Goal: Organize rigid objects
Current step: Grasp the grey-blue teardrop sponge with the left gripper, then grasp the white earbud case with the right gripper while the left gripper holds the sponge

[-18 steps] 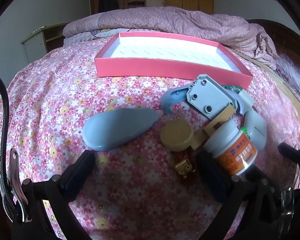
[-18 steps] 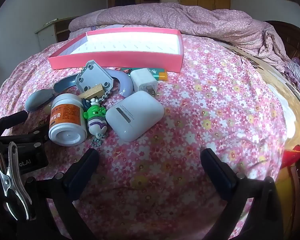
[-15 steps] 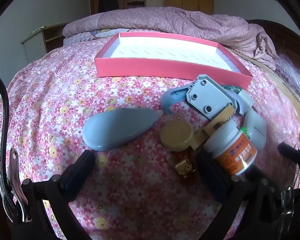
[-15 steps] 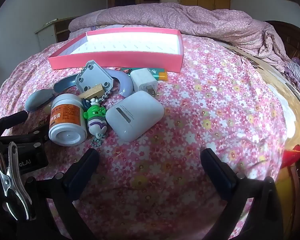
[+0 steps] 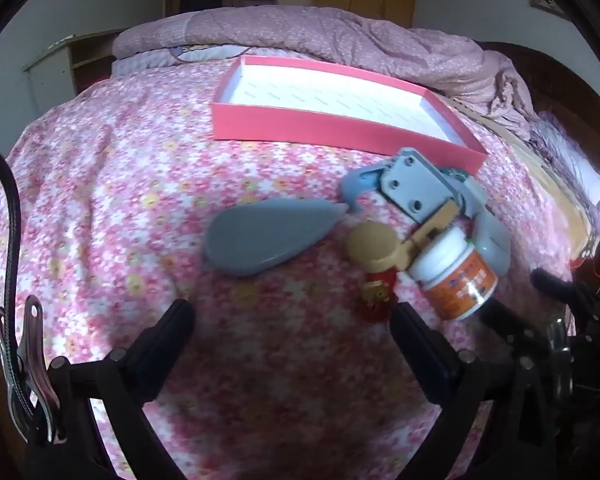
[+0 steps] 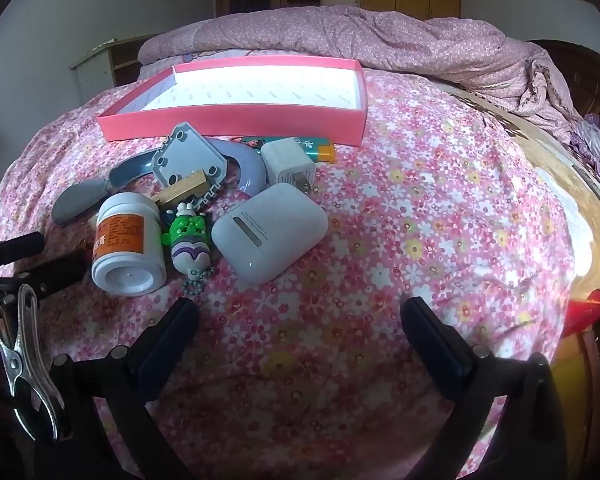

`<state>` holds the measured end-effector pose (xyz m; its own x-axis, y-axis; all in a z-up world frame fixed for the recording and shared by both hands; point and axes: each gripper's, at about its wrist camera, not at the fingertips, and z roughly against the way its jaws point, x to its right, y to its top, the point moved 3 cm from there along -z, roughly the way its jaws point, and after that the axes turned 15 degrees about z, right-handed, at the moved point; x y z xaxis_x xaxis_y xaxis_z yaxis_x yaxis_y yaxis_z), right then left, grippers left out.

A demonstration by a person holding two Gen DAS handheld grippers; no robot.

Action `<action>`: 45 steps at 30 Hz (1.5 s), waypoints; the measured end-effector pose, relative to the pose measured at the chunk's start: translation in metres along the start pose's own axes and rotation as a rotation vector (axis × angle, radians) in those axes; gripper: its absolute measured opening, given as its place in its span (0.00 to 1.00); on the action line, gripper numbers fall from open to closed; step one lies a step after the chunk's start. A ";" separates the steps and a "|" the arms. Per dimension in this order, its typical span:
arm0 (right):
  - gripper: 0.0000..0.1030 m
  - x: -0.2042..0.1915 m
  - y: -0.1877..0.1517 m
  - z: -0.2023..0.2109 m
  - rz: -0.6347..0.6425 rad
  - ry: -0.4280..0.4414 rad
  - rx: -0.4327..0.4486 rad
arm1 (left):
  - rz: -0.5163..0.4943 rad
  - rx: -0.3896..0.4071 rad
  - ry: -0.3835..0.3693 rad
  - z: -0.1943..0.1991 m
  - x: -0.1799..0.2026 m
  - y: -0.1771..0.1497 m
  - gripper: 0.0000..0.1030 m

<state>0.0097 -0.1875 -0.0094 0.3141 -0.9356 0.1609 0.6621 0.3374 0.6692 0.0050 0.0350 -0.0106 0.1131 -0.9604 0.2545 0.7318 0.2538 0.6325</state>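
**Both claws wide over a bedspread heap, pink tray waiting behind**

Right wrist view, nearest first: the right gripper (image 6: 300, 336) hangs over the pink floral bedspread (image 6: 440, 220) with its black fingers spread wide and nothing between them. Just beyond lie a white rounded plastic earbud case (image 6: 269, 232), a green-and-purple toy figure on a bead chain (image 6: 188, 240) and a white pill bottle with an orange label (image 6: 126, 244), lying on its side. Behind them sit a white cube-shaped wall charger (image 6: 288, 166), a grey square plastic plate with corner holes (image 6: 188, 156) across a curved blue-grey handle (image 6: 244, 164), and a teal lighter with an orange end (image 6: 300, 146) close against the tray wall. Farthest back stands the shallow pink cardboard tray with a white floor (image 6: 236, 122), with nothing in it.

From the left wrist, the left gripper (image 5: 292, 320) is equally spread and holds nothing; ahead lie a grey teardrop-shaped plastic piece (image 5: 268, 236), a tan round lid (image 5: 374, 246) and a small red-and-gold charm (image 5: 376, 294).

No piece looks chosen yet. The sound course, by my reading, is to take outlying pieces first: the earbud case on the right, the teardrop piece on the left. Each stands clear enough for fingers to straddle. The bottle may roll, and the bedding gives underneath, so closing squarely across the middle would serve best.
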 end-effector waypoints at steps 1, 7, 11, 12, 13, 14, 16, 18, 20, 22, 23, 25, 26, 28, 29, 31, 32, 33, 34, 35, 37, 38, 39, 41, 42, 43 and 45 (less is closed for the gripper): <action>1.00 0.001 -0.001 -0.001 0.000 0.003 0.001 | 0.007 0.000 -0.006 0.001 -0.002 0.000 0.98; 0.99 0.003 -0.001 0.005 -0.019 0.032 0.014 | 0.037 0.023 -0.017 0.011 -0.011 0.005 0.97; 0.97 0.004 -0.001 0.009 -0.022 0.061 0.022 | 0.019 0.034 0.021 0.007 -0.008 0.018 0.97; 0.96 0.004 -0.001 0.010 -0.020 0.065 0.024 | 0.013 0.037 0.024 0.004 -0.005 0.022 0.97; 0.96 0.004 -0.001 0.011 -0.017 0.072 0.029 | 0.004 0.041 0.028 0.000 -0.003 0.025 0.97; 0.96 0.003 -0.001 0.013 -0.015 0.077 0.033 | -0.005 0.043 0.035 -0.004 -0.002 0.028 0.97; 0.96 0.003 -0.002 0.014 -0.014 0.083 0.038 | -0.042 0.046 0.041 -0.014 0.003 0.031 0.97; 0.96 0.004 -0.002 0.015 -0.016 0.088 0.041 | -0.071 0.062 0.051 -0.019 0.004 0.033 0.97; 0.95 0.005 -0.002 0.015 -0.020 0.092 0.040 | -0.095 0.077 0.077 -0.025 0.005 0.036 0.97; 0.92 0.006 0.000 0.014 -0.016 0.097 0.040 | -0.098 0.075 0.097 -0.033 0.004 0.040 0.96; 0.91 0.007 0.001 0.013 -0.010 0.096 0.040 | -0.092 0.070 0.087 -0.035 0.003 0.041 0.96; 0.91 0.009 0.004 0.013 0.013 0.086 0.043 | -0.074 0.069 0.068 -0.036 0.001 0.043 0.95; 0.90 0.011 0.006 0.013 0.020 0.083 0.047 | -0.077 0.070 0.063 -0.036 0.002 0.043 0.94; 0.90 0.014 0.010 0.013 0.015 0.091 0.058 | -0.088 0.079 0.049 -0.034 0.004 0.041 0.83; 0.90 0.016 0.012 0.012 0.011 0.097 0.061 | -0.094 0.082 0.046 -0.033 0.006 0.040 0.81; 0.90 0.017 0.017 0.009 0.018 0.105 0.062 | -0.108 0.089 0.047 -0.032 0.011 0.039 0.72; 0.90 0.017 0.020 0.007 0.026 0.105 0.058 | -0.112 0.090 0.048 -0.031 0.012 0.038 0.70; 0.90 0.017 0.023 0.004 0.039 0.101 0.054 | -0.116 0.089 0.045 -0.031 0.014 0.038 0.69; 0.90 0.016 0.026 0.003 0.053 0.095 0.052 | -0.120 0.086 0.047 -0.031 0.016 0.038 0.69; 0.90 0.015 0.031 0.000 0.080 0.081 0.050 | -0.123 0.086 0.052 -0.031 0.017 0.038 0.69; 0.90 0.012 0.036 -0.005 0.130 0.049 0.038 | -0.120 0.082 0.049 -0.031 0.017 0.038 0.69; 0.90 0.012 0.038 -0.005 0.139 0.042 0.043 | -0.115 0.080 0.048 -0.031 0.017 0.038 0.69; 0.90 0.012 0.040 -0.007 0.148 0.034 0.043 | -0.109 0.078 0.044 -0.032 0.016 0.038 0.69; 0.88 0.011 0.041 -0.012 0.150 0.048 0.038 | -0.102 0.079 0.040 -0.032 0.015 0.038 0.69; 0.85 0.011 0.041 -0.014 0.144 0.060 0.035 | -0.102 0.081 0.040 -0.033 0.015 0.038 0.69; 0.81 0.010 0.040 -0.018 0.140 0.074 0.024 | -0.103 0.082 0.041 -0.033 0.015 0.038 0.69; 0.77 0.008 0.037 -0.023 0.134 0.087 0.012 | -0.101 0.081 0.037 -0.033 0.015 0.038 0.69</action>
<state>0.0528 -0.1797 -0.0001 0.4570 -0.8698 0.1862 0.6022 0.4566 0.6548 0.0566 0.0267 -0.0075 0.0678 -0.9848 0.1600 0.6840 0.1627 0.7111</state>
